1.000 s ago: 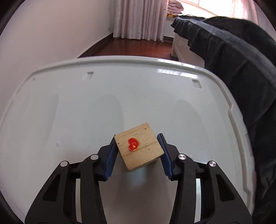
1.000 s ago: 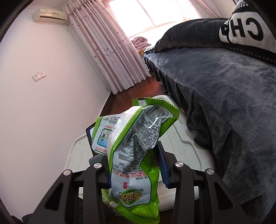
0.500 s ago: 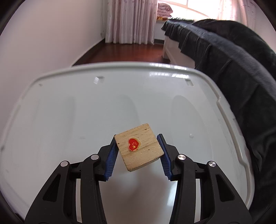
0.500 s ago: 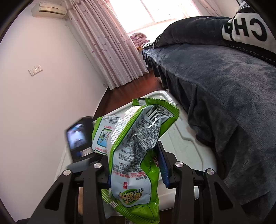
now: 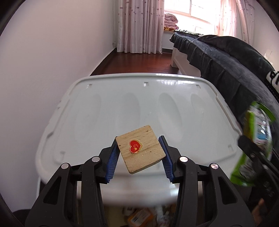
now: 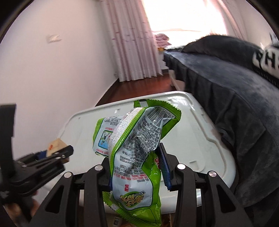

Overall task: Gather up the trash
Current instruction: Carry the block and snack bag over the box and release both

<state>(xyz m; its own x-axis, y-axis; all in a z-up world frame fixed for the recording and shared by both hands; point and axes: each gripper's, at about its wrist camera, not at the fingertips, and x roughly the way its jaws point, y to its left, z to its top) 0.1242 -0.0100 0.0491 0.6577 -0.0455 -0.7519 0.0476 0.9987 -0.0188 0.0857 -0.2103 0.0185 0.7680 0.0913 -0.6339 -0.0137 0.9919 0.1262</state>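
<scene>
Left gripper [image 5: 139, 155] clamped on a small wooden block [image 5: 140, 151], blue pads pressed against its two opposite sides. Block tilted between the fingers, broad face turned up toward the camera, a red heart sticker [image 5: 134, 146] with a gold star near the middle of that face. Directly beyond and beneath the fingertips, a white plastic bin lid [image 5: 104, 111] with shallow oval dimples and a raised rim. Below the fingers, at the near edge of the lid, a blurred glimpse of mixed clutter [image 5: 139, 215] (too soft to name).

Right gripper [image 6: 136, 167] clamped on a crumpled green and white snack bag [image 6: 134, 148], held roughly upright between the pads, with a barcode at the upper end and the lower end hanging down past the fingers. Print on the bag upside down from this view. Ahead of these fingers, the same white lid [image 6: 191, 139]. To the right of it, a bed under a dark grey blanket [image 6: 226, 90], the blanket's edge draped just beside the lid's right rim.

Off to the left of the right gripper and a little lower in its view, the left gripper [image 6: 57, 153] with the wooden block [image 6: 55, 145] in its fingers. From the left wrist view, the snack bag [image 5: 252, 139] far off to the right, blurred. Further ahead of both tools: dark wood floor [image 5: 139, 62], pink curtains [image 5: 139, 26], a bright window [image 6: 183, 15].
</scene>
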